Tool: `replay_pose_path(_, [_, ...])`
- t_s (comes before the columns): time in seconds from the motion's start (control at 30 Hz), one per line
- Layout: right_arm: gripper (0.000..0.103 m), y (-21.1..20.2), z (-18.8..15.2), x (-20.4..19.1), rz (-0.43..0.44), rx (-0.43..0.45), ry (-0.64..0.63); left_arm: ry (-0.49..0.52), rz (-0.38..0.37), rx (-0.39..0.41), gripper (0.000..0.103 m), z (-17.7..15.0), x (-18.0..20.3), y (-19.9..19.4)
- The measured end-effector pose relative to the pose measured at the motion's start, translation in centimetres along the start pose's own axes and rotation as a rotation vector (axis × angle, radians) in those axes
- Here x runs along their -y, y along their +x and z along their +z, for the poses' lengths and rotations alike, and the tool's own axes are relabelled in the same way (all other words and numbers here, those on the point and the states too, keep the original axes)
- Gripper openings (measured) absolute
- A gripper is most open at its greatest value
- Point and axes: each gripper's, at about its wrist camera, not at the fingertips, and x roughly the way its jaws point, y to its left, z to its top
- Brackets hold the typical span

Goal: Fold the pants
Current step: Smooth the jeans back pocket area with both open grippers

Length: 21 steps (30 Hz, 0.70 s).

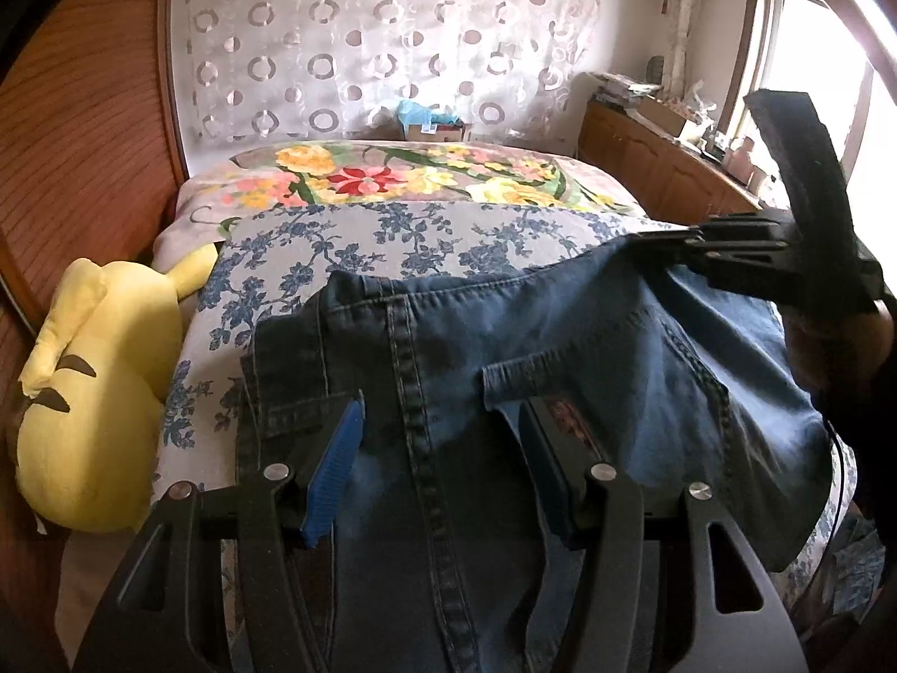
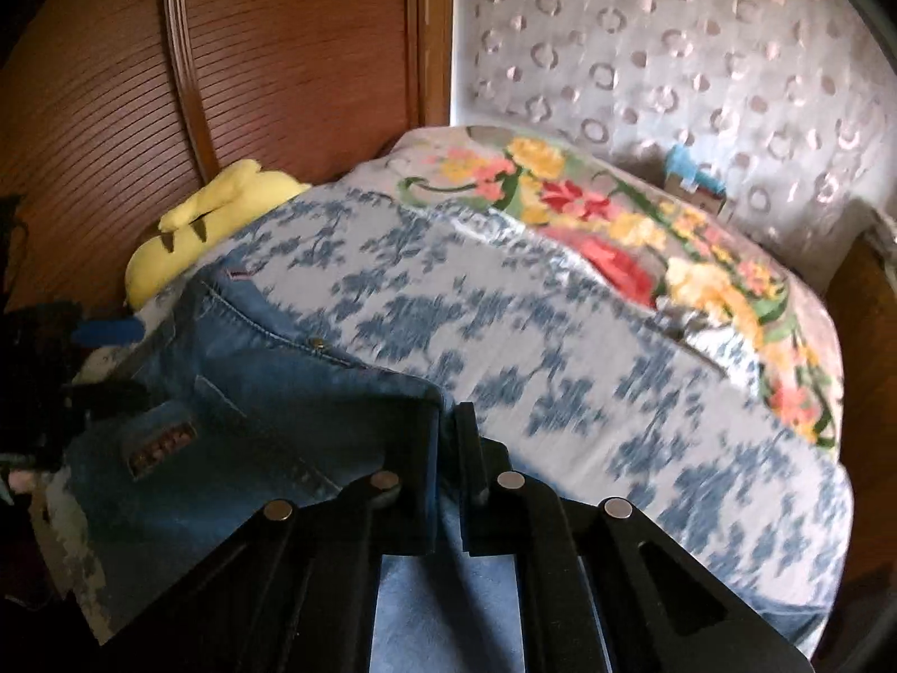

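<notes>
Pants (image 1: 504, 347) spread on the near part of the bed (image 1: 359, 235), waist end toward the cameras, plush toy (image 1: 84, 392) lying just beside them to the left against the wooden wall panel (image 1: 84, 140). Left gripper (image 1: 443, 448) straddling the centre seam with fingers parted, right gripper (image 2: 448, 465) over at the right-hand edge, pinching the cloth there. Farther back, a flowered blanket (image 1: 392, 174) across the bed, a small box (image 1: 431, 123) behind it before the curtain (image 1: 364, 39), and a cabinet (image 1: 661, 168) off to the right.
</notes>
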Motion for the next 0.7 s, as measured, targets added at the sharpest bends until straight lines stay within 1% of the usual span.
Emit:
replay_pose_path(0.1, [0.005,0.8,0.0,0.4,-0.013,-0.017,0.022,-0.002,0.000,0.000,0.059,-0.1,0.0,-0.2])
replay_pose_path(0.13, [0.011,1.0,-0.4,0.6,-0.013,-0.026,0.031,-0.004,-0.001,-0.001,0.059,-0.1,0.1,-0.2])
replay_pose_path(0.17, [0.019,1.2,-0.6,0.7,-0.011,-0.038,0.040,-0.003,-0.001,-0.002,0.059,-0.1,0.0,-0.1])
replay_pose_path(0.23, [0.027,1.0,-0.9,1.1,-0.019,-0.043,0.066,-0.002,-0.001,-0.003,0.059,-0.1,0.1,-0.2])
replay_pose_path(0.33, [0.034,-0.3,-1.4,1.6,-0.016,-0.030,0.107,0.010,-0.002,-0.002,0.059,-0.1,0.5,-0.4])
replay_pose_path(0.53, [0.035,-4.5,-4.7,2.3,-0.030,0.017,0.190,0.032,-0.011,0.008,0.059,0.1,1.9,-0.9])
replay_pose_path(0.7, [0.036,-7.8,-8.7,3.1,-0.062,0.019,0.256,0.057,-0.021,0.015,0.059,0.4,3.5,-1.3])
